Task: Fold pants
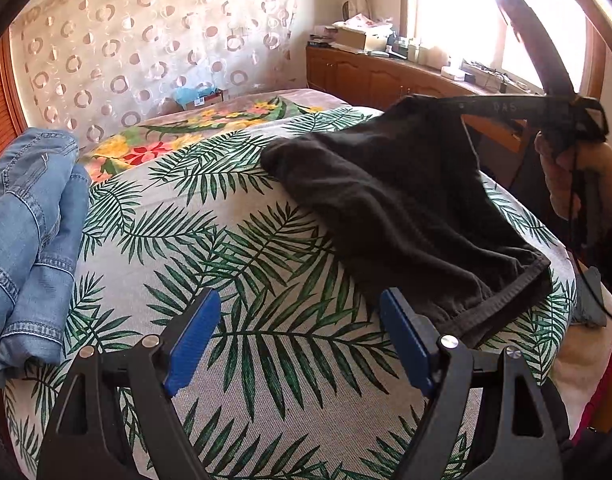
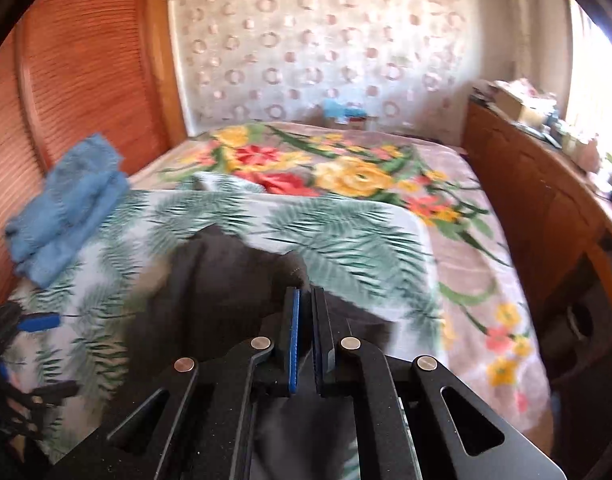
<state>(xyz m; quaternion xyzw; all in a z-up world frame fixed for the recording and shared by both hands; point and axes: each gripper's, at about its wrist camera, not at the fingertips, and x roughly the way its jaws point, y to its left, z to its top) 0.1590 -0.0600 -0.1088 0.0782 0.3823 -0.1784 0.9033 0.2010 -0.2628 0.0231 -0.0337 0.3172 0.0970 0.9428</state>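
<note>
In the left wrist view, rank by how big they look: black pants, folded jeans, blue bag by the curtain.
1. black pants, spread across the leaf-print cover, largest.
2. folded jeans, at the left edge, partly cut off, so somewhat unsure.
3. blue bag, smallest, though it lies farthest from the camera.

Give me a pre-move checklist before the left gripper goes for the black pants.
1. Right gripper clamped on the black pants: ok, pads closed on the cloth.
2. Left gripper open and empty: ok.
3. Free edge within the left gripper's path: ok, the hem lies just beyond its right finger.
4. Pants lying flat: not ok, one end is lifted, the rest bunched.
5. Folding area on the leaf-print sheet: ok, the jeans sit off to the side.
6. Second leg's position: cannot tell.
</note>
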